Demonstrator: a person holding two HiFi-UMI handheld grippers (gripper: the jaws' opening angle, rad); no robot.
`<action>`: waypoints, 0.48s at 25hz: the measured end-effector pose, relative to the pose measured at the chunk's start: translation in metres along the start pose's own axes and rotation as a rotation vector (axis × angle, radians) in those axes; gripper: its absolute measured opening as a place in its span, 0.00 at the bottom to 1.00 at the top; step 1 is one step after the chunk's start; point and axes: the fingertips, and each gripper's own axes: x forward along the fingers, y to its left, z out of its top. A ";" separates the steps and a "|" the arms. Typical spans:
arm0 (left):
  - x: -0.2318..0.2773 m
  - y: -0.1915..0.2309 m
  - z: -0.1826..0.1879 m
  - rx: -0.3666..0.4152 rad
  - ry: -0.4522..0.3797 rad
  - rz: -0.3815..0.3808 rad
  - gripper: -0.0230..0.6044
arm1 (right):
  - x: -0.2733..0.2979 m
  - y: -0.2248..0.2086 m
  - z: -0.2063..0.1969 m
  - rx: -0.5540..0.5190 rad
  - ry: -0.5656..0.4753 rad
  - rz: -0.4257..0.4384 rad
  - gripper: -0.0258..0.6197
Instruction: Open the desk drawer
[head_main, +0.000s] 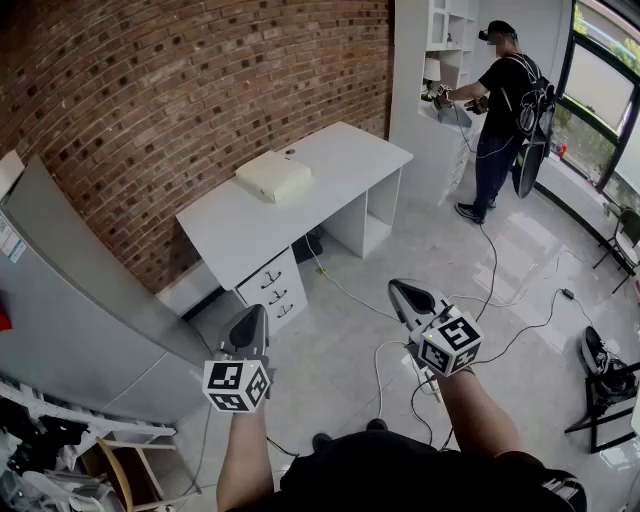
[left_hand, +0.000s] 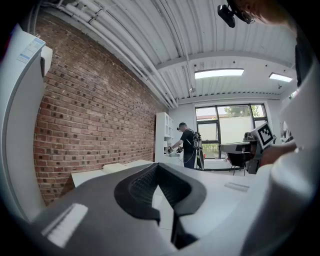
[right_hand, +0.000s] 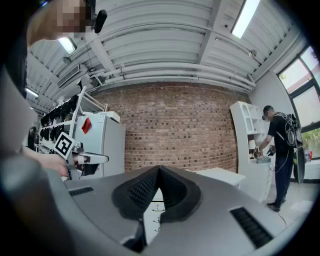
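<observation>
A white desk (head_main: 300, 190) stands against the brick wall. Its drawer unit (head_main: 272, 287), a stack of three drawers with dark handles, sits under the desk's near end, and all three drawers look closed. My left gripper (head_main: 255, 312) is held in the air a short way in front of the drawers, shut and empty. My right gripper (head_main: 398, 288) is further right, also shut and empty. In the right gripper view the jaws (right_hand: 159, 169) meet at the tips, with the drawer handles (right_hand: 156, 210) showing below them. In the left gripper view the shut jaws (left_hand: 159, 165) point past the desk (left_hand: 95, 175).
A cream box (head_main: 273, 175) lies on the desktop. A grey cabinet (head_main: 70, 300) stands left of the drawers. Cables (head_main: 380, 310) run across the tiled floor. A person (head_main: 505, 100) works at a white shelf unit (head_main: 440, 60) at the back right. A black chair (head_main: 605, 390) stands at the right.
</observation>
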 end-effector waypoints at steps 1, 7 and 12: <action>0.001 -0.004 0.000 -0.001 -0.003 -0.010 0.05 | 0.001 0.001 -0.001 0.002 0.003 0.004 0.05; 0.005 -0.008 -0.005 0.000 0.017 -0.016 0.05 | 0.008 0.014 -0.009 0.004 0.028 0.037 0.05; 0.004 -0.003 -0.015 -0.013 0.047 0.005 0.05 | 0.011 0.018 -0.015 0.009 0.039 0.044 0.05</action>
